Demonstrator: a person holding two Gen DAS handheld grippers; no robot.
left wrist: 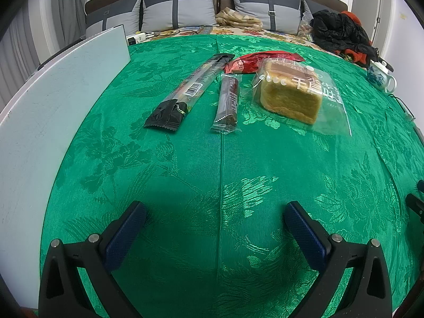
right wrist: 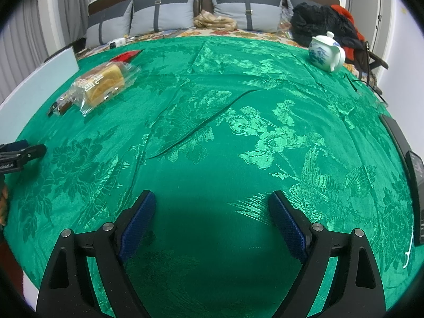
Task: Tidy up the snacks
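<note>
On the green cloth (left wrist: 185,159) lie a long black snack stick (left wrist: 189,91), a shorter dark bar (left wrist: 228,103), a red packet (left wrist: 254,62) and a bagged bread loaf (left wrist: 294,95). My left gripper (left wrist: 216,212) is open and empty, well short of them. In the right wrist view the bread loaf (right wrist: 104,83), the dark bar (right wrist: 62,106) and the red packet (right wrist: 124,56) lie far left. My right gripper (right wrist: 212,201) is open and empty over bare cloth. The left gripper's tip (right wrist: 21,151) shows at the left edge.
A white board (left wrist: 53,106) lies along the left side. A blue-and-white teapot (right wrist: 327,51) stands at the far right. Dark flat devices (right wrist: 413,169) lie at the right edge. Pillows (left wrist: 177,8) and dark clothes (left wrist: 341,31) are behind.
</note>
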